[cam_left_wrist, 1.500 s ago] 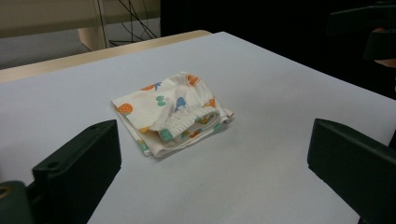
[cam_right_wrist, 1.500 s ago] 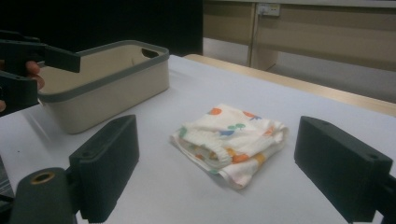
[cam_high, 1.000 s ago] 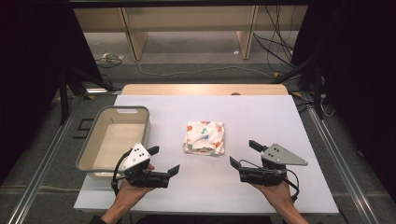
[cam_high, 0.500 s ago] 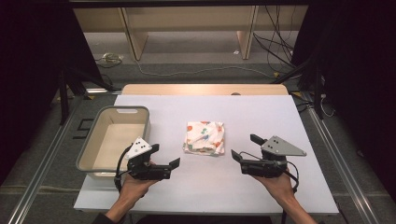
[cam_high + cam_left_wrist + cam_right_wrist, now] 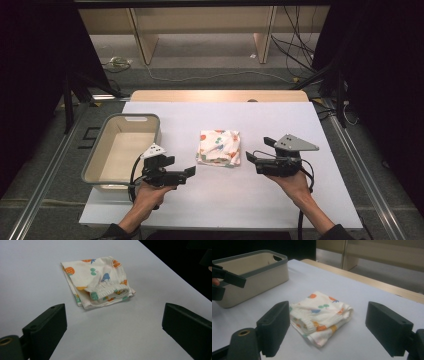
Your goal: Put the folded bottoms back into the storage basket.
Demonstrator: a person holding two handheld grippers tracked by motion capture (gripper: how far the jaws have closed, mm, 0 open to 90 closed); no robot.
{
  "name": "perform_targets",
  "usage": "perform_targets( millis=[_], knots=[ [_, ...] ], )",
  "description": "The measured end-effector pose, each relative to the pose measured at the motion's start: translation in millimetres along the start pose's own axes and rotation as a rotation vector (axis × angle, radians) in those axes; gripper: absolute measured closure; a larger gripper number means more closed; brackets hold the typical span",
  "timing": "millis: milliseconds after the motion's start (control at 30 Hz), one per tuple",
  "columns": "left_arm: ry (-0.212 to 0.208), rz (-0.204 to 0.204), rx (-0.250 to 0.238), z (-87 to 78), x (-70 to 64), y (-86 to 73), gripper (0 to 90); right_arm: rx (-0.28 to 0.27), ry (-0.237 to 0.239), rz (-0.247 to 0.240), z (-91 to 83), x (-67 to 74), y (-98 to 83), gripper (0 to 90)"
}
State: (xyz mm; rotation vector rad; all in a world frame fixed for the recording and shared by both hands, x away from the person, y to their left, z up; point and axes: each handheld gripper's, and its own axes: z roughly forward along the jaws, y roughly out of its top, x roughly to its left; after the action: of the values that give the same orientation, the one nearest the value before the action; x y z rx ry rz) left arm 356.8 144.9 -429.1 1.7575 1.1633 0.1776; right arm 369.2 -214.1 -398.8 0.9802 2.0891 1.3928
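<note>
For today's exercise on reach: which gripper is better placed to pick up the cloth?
Probably the right gripper: open, its tips sit just beside the cloth. The left gripper, also open, is farther back.

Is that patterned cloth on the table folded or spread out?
Folded: the patterned cloth lies as a compact stack, layered edges and elastic band showing.

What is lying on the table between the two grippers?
A folded printed cloth lies between the left gripper and the right gripper, seen in the high view.

White table [image 5: 300, 200]: bin [image 5: 121, 150], folded cloth [image 5: 218, 147].
</note>
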Motion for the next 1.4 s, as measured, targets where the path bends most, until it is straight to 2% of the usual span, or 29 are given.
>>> perform_targets(
  millis=[33,100,133,267,367,667,800,1033,1133,1400],
  knots=[
    [0.001,-0.016,0.014,4.1,1.9,1.1,5.9,0.014,0.001,0.016,6.0,-6.0,0.6,21.6],
    [0.005,-0.022,0.023,6.1,3.1,1.9,6.4,0.031,0.001,0.022,11.8,-11.3,0.6,21.8],
    [0.005,-0.046,0.034,10.3,5.4,2.9,7.0,0.039,0.000,0.030,14.9,-13.6,0.6,22.0],
    [0.007,-0.098,0.064,18.3,9.9,4.9,7.8,0.060,0.003,0.058,26.4,-21.8,0.5,22.8],
    [0.019,-0.116,0.077,24.4,12.9,5.6,8.3,0.084,-0.001,0.063,33.3,-25.8,-0.1,23.7],
    [0.031,-0.145,0.127,42.7,16.2,8.2,10.1,0.139,-0.003,0.085,51.0,-36.1,-1.2,23.7],
    [0.044,-0.147,0.139,50.1,17.5,11.1,11.3,0.156,0.014,0.100,60.9,-41.5,-0.5,23.9],
    [0.023,-0.221,0.179,66.8,25.8,15.0,13.6,0.213,0.008,0.109,83.8,-51.6,-2.1,24.6],
    [0.037,-0.217,0.190,71.3,28.0,16.2,14.5,0.225,0.010,0.113,90.2,-55.1,-2.8,24.9],
    [0.056,-0.239,0.210,82.4,33.5,17.7,14.8,0.250,0.016,0.135,102.1,-61.6,-4.3,25.1]
  ],
)
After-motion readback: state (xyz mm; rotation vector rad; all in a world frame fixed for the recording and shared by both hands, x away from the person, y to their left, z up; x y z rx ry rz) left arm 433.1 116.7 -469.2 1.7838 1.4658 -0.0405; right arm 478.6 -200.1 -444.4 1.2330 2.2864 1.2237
